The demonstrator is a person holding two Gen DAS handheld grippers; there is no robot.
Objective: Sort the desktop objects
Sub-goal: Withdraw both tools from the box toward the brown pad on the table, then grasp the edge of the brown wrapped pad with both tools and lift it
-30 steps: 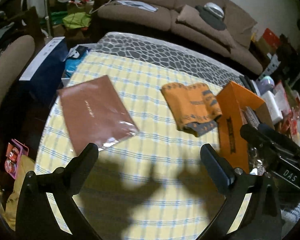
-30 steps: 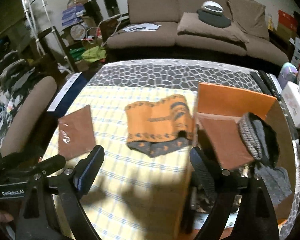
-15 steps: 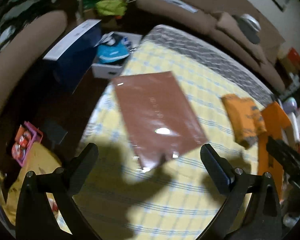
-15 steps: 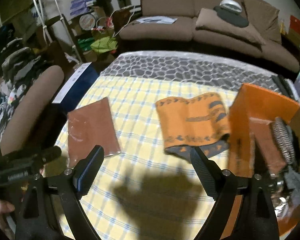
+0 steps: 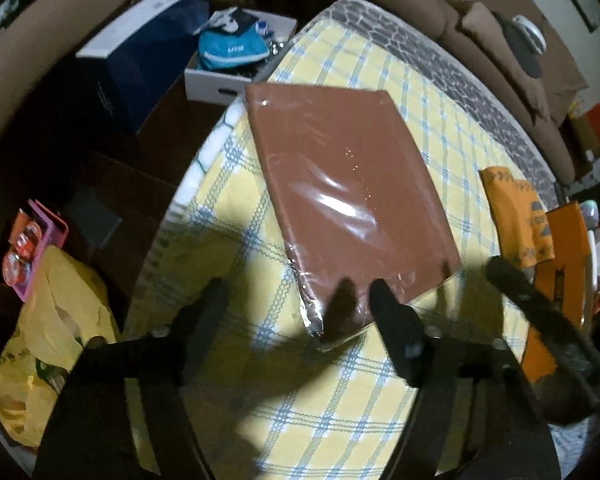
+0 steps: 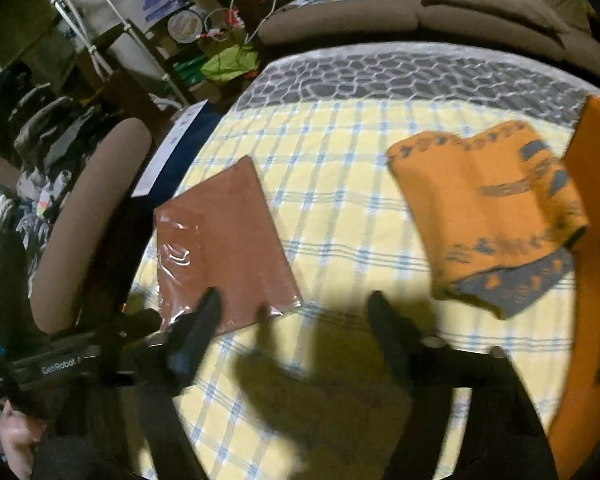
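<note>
Nearest the lens, the left gripper (image 5: 300, 304) stands with its jaws spread wide and nothing between them, poised just short of the near edge of the brown plastic-wrapped packet (image 5: 352, 184), which lies flat on the yellow checked tablecloth (image 5: 320, 400) close to the table's left rim. The right gripper (image 6: 294, 316) is likewise wide apart and empty above bare cloth, between the packet (image 6: 224, 240) and the folded orange cloth (image 6: 488, 216). Farther right, the orange box (image 6: 592, 264) stands open beside that cloth. The step in hand appears to be the approach to the packet; the next move probably calls for a low, shallow entry, since the flat, slippery wrapper offers little edge to pinch.
</note>
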